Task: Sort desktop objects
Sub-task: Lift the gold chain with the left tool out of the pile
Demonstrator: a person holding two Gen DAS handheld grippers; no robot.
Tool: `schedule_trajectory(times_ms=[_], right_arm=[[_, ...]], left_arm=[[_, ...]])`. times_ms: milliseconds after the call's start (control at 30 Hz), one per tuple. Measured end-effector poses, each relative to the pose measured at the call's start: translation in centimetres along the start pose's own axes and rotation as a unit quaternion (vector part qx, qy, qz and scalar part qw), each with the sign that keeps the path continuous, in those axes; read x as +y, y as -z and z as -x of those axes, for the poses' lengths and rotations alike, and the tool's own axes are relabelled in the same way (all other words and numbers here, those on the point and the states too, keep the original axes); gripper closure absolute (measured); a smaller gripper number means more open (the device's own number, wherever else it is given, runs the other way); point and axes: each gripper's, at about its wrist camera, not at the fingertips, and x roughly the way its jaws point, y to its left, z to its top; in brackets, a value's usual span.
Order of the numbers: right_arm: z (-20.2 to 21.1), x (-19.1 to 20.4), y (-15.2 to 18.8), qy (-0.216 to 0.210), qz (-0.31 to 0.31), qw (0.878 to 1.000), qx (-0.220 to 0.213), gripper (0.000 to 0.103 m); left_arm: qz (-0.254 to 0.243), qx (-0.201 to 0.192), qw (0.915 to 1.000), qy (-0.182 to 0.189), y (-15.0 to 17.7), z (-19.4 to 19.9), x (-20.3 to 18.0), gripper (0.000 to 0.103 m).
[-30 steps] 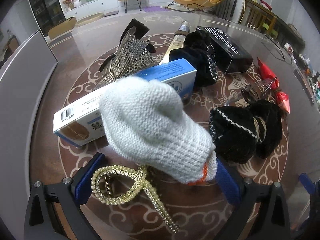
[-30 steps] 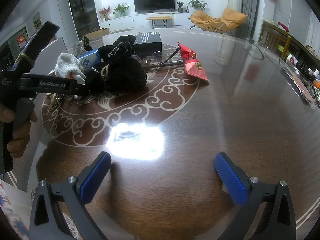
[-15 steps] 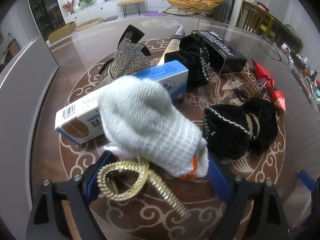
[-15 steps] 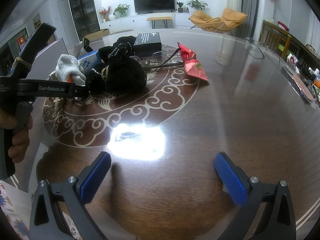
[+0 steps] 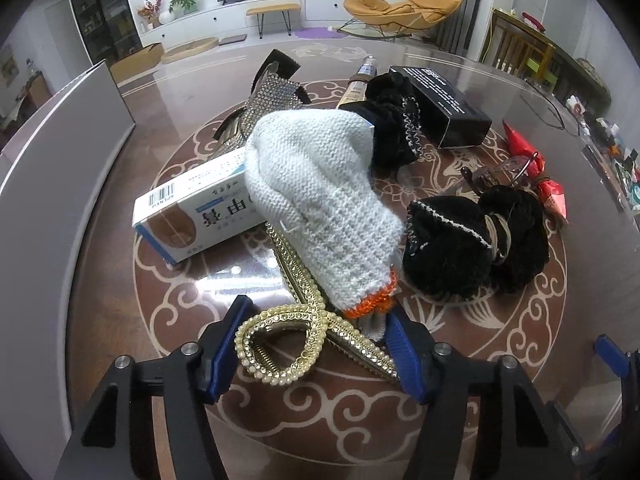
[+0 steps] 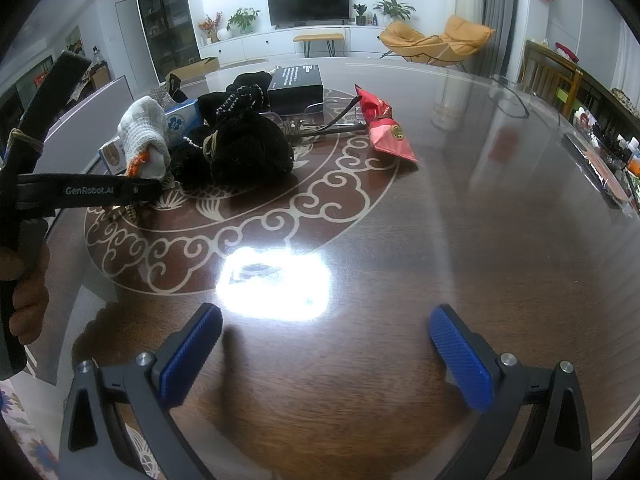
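Observation:
A white knit glove [image 5: 320, 200] with an orange cuff lies across a blue-and-white box [image 5: 192, 216] and a gold beaded hair clip [image 5: 280, 344]. My left gripper [image 5: 314, 344] straddles the clip's loop and the glove cuff. Its jaws are closing, the blue pads right at the clip's ends, with no firm press visible. In the right wrist view the glove [image 6: 144, 128] sits just beyond the left gripper's dark arm, held by a hand. My right gripper [image 6: 326, 344] hangs open over bare table [image 6: 460, 240], with nothing between its fingers.
Black velvet pouches [image 5: 452, 240], a black box [image 5: 440, 104], a red packet [image 5: 528, 156], glasses [image 5: 500, 168], a silver mesh piece [image 5: 272, 104] and a tube [image 5: 356, 84] crowd the table's patterned centre. A grey panel [image 5: 52, 152] stands at the left edge.
The left jaws have narrowed around the gold clip and the glove cuff, and the left gripper has edged in towards the pile. The right gripper has kept still.

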Motion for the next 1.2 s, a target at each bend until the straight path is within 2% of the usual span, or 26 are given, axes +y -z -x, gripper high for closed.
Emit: schedule_trajectory(times_ms=[467,1000,1200], right_arm=[[0.0,-0.1,0.0,0.000,0.000,1.000,0.000,0.000],[0.1,-0.1,0.0,-0.001,-0.001,1.000,0.000,0.000],[0.0,-0.1,0.0,0.000,0.000,1.000,0.000,0.000]], left_arm=[[0.017,-0.004,0.9998,-0.009,2.2,1.1,0.5,0.039],[0.051,-0.023,0.9981,-0.026,7.9,3.9,3.8,0.039],[0.042,-0.038,0.9981,-0.023,8.9,4.4,4.1,0.038]])
